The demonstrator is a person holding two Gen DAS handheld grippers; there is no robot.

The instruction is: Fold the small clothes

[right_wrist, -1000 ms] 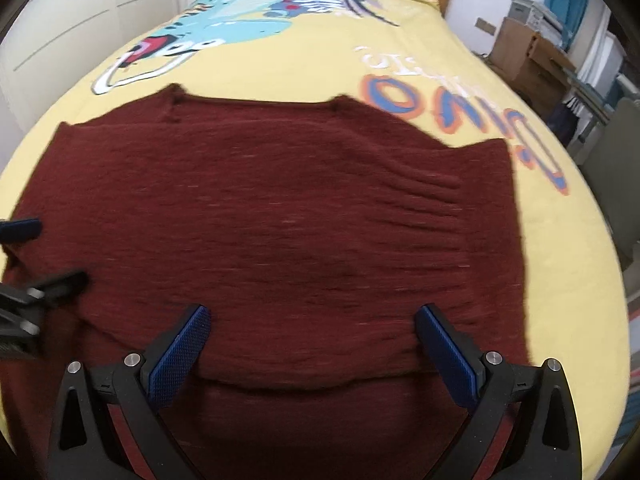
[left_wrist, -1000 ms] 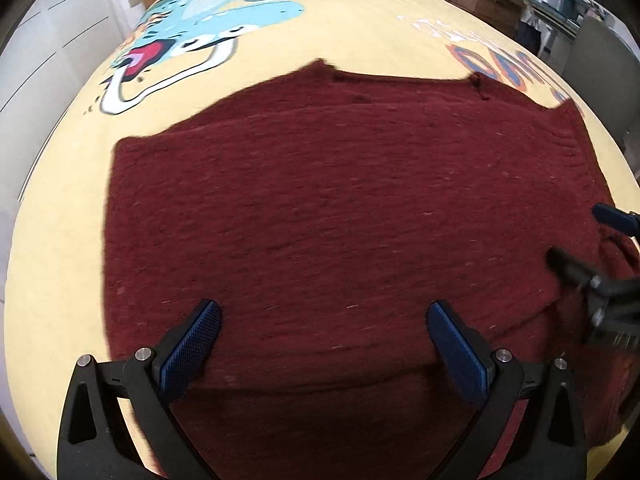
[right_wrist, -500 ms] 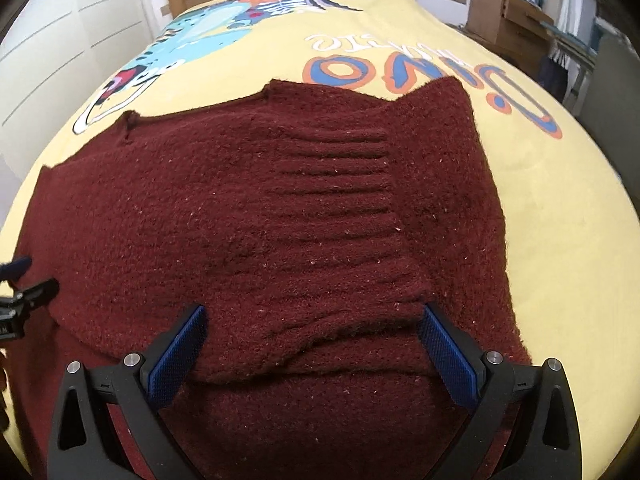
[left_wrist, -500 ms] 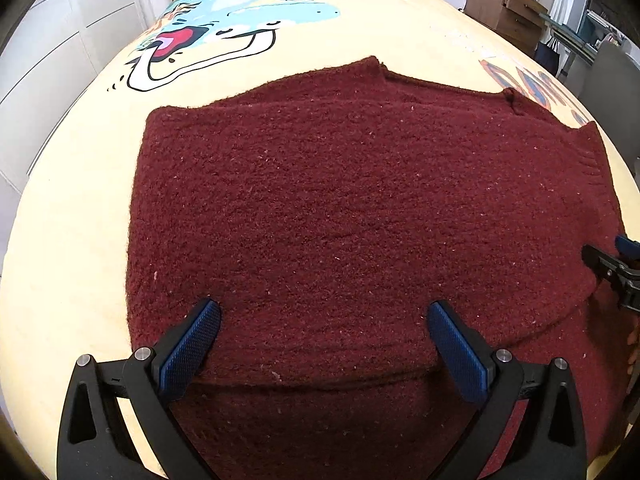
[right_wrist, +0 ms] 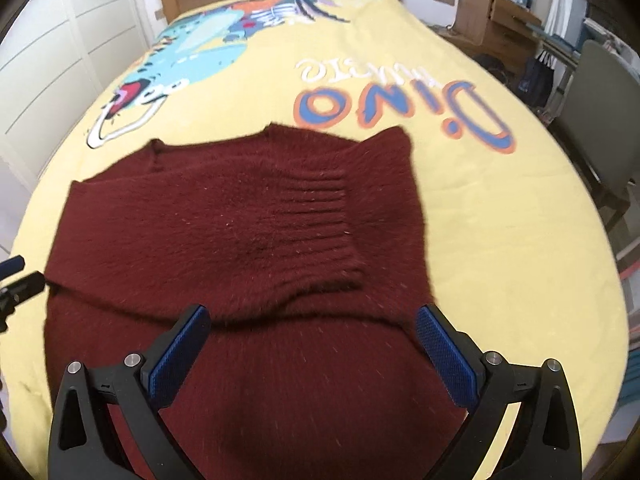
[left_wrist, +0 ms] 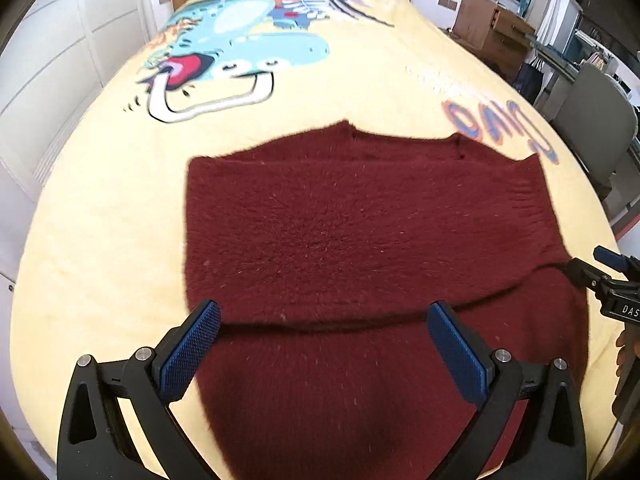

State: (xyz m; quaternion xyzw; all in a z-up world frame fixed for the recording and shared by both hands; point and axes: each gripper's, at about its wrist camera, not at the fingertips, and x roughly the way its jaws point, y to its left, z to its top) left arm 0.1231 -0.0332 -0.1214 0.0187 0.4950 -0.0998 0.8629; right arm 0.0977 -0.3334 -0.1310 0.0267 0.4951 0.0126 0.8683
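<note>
- Left wrist view: my left gripper [left_wrist: 324, 344], jaws spread and empty, over a maroon sweater [left_wrist: 360, 240] on the yellow bedspread [left_wrist: 100, 240].
- Right gripper [right_wrist: 310, 346] likewise released.
- I'd pinch both near corners evenly, folding away.

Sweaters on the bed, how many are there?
1. A dark red sweater lies partly folded on the yellow dinosaur blanket, just ahead of both open grippers, left and right. Nothing else shows.
</note>
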